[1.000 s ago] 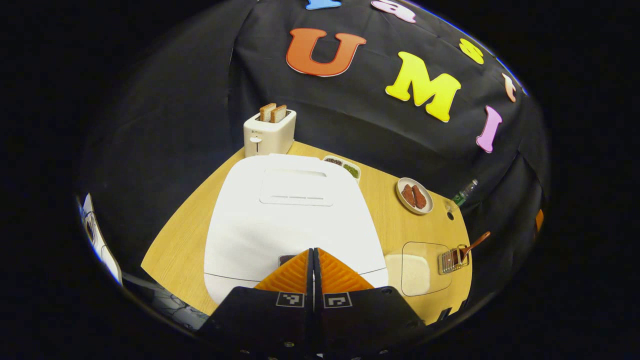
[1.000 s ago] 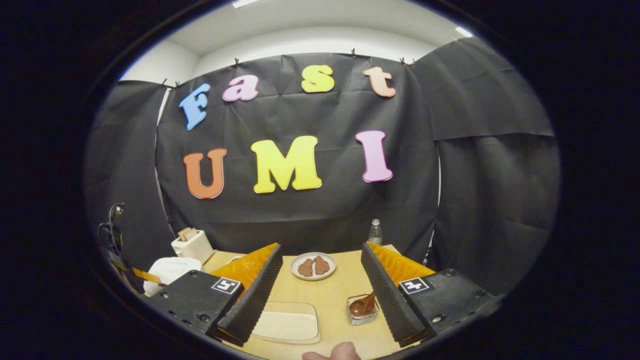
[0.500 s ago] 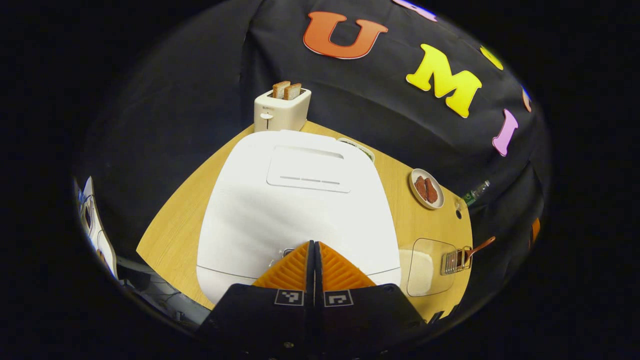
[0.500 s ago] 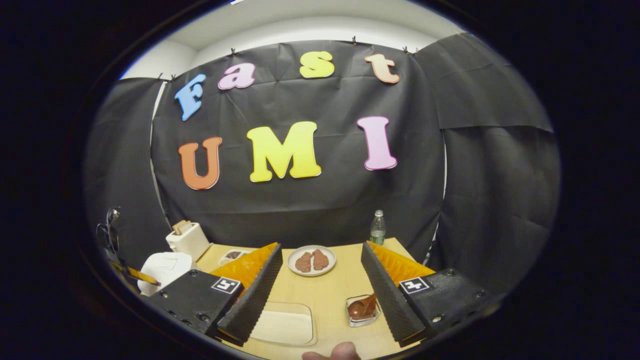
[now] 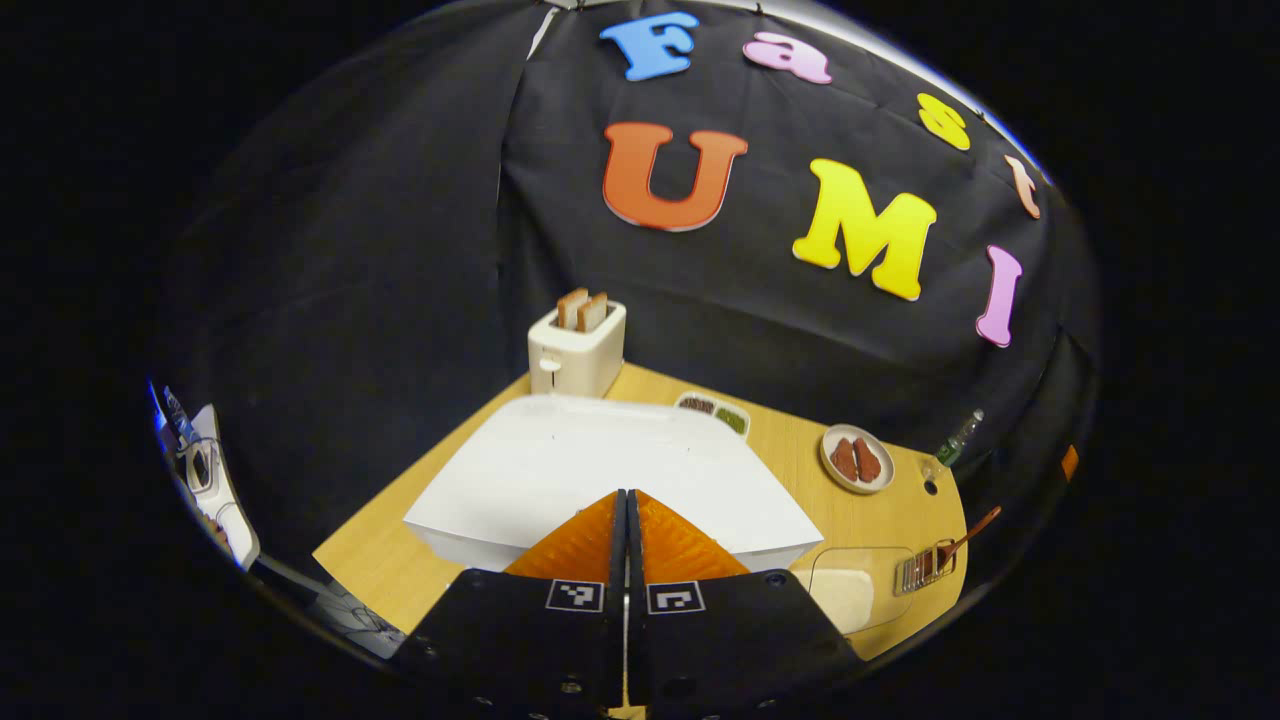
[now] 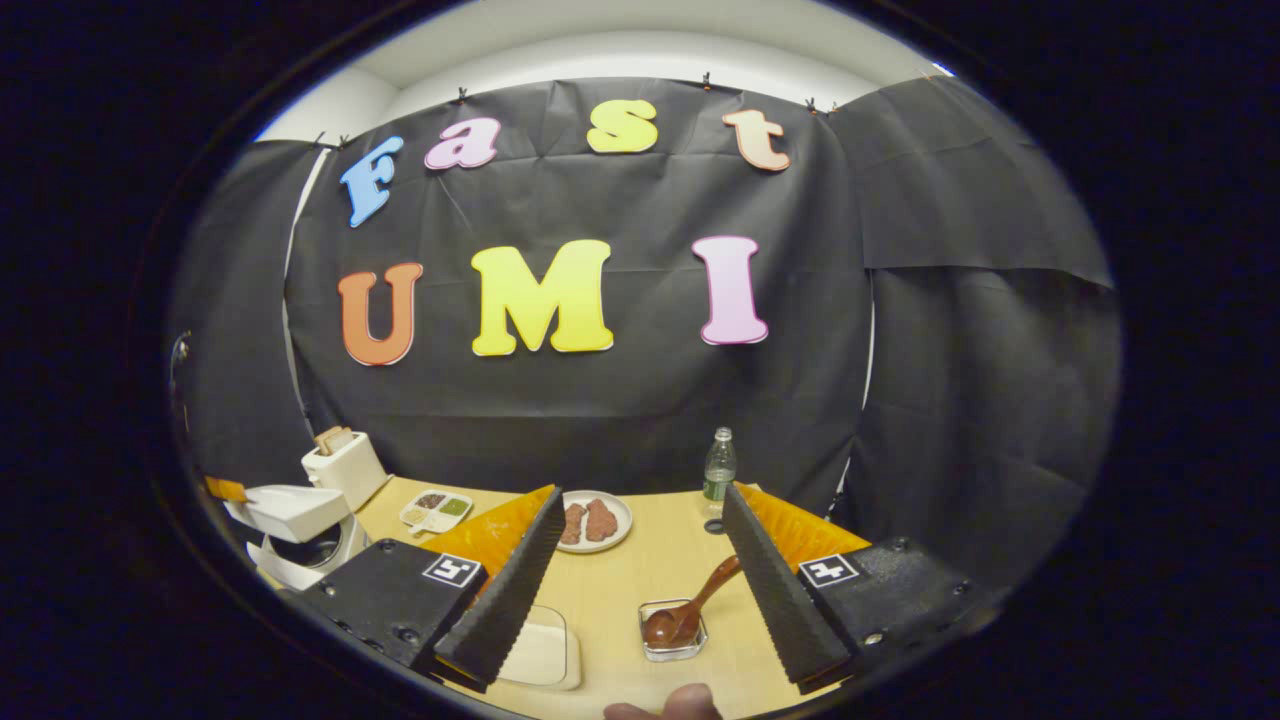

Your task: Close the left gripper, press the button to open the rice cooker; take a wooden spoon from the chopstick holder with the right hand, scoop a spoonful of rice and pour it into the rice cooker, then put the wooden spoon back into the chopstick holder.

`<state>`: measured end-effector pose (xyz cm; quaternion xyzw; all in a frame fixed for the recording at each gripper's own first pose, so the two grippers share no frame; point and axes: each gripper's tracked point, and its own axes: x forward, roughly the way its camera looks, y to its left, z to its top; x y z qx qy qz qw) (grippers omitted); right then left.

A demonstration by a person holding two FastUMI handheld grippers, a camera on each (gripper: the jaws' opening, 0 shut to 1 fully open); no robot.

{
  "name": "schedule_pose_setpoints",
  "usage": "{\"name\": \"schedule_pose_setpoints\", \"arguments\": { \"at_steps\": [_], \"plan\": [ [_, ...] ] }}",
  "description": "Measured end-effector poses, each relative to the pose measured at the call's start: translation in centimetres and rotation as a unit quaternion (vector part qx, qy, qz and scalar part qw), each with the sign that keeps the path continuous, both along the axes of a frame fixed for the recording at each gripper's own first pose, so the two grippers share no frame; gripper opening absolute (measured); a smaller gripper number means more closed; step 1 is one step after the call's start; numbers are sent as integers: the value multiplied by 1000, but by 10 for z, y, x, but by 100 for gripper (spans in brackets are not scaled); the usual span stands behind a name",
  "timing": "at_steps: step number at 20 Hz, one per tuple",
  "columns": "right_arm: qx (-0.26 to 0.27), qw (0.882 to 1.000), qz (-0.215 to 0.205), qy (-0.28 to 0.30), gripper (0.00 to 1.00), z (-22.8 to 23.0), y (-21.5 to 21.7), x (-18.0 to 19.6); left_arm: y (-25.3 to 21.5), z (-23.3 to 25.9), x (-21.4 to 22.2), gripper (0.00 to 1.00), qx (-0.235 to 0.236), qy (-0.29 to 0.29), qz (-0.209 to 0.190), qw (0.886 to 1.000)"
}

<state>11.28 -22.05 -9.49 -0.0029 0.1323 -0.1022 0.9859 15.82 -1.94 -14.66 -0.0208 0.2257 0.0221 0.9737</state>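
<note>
In the left gripper view my left gripper is shut with nothing in it, its tips just in front of the white rice cooker, whose lid is tilted up. The right gripper view shows the cooker at far left with its lid raised off the body. My right gripper is open above the table. A brown wooden spoon leans in the small wire chopstick holder between and beyond the fingers, nearer the right one. The clear rice container sits left of the holder.
A toaster with bread stands at the back of the wooden table. A divided seasoning dish, a plate of meat and a bottle line the far side. A thumb shows at the bottom edge.
The cooker lid has sprung up from flat to tilted. The left gripper has pulled back and pitched up, still shut. The right gripper has swung, bringing the spoon and holder between its fingers.
</note>
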Motion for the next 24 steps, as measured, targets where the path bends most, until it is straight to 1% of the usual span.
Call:
{"name": "schedule_pose_setpoints", "arguments": {
  "at_steps": [1,3,4,5,6,8,9,10,11,12,13,14,15,16,19,21,24],
  "plan": [
    [2,1000,-3,1,100,0,-2,-4,-3,21,4,3,5,-36,-2,999],
    [-1,1000,-5,-4,99,5,-5,-13,-5,53,14,11,4,-87,-5,996],
    [-4,1000,-6,-8,99,7,-7,-16,-6,60,19,11,2,-102,-7,995],
    [-8,1000,-7,-12,99,9,-10,-22,-6,66,21,18,1,-112,-6,994],
    [-10,1000,-9,-13,99,10,-14,-27,-3,72,21,20,4,-121,-3,993],
    [-12,1000,-13,-11,100,9,-21,-36,-1,86,17,20,4,-140,1,990],
    [-14,1000,-15,-9,100,7,-24,-41,0,91,15,25,3,-149,2,989],
    [-13,1000,-17,-9,99,7,-28,-46,1,95,6,48,3,-157,3,988],
    [-11,1000,-18,-9,99,6,-31,-50,3,100,2,53,6,-166,6,986],
    [-5,1000,-19,-7,99,4,-34,-53,4,103,-3,63,9,-173,7,985],
    [6,1000,-20,-1,99,-4,-38,-55,3,105,-7,87,14,-177,8,984],
    [18,1000,-20,8,99,-13,-40,-57,4,108,-13,88,19,-180,8,983],
    [30,999,-23,19,100,-22,-42,-58,3,112,-17,93,23,-184,9,983],
    [42,998,-24,28,100,-32,-44,-59,1,116,-19,93,23,-189,8,982],
    [59,997,-19,51,100,-56,-49,-56,-7,124,-26,94,15,-203,9,979],
    [69,995,-13,65,100,-74,-55,-47,-7,126,-31,94,23,-203,15,979],
    [103,991,-8,88,100,-102,-67,-27,-10,131,-40,94,31,-206,16,978]
  ]
}}
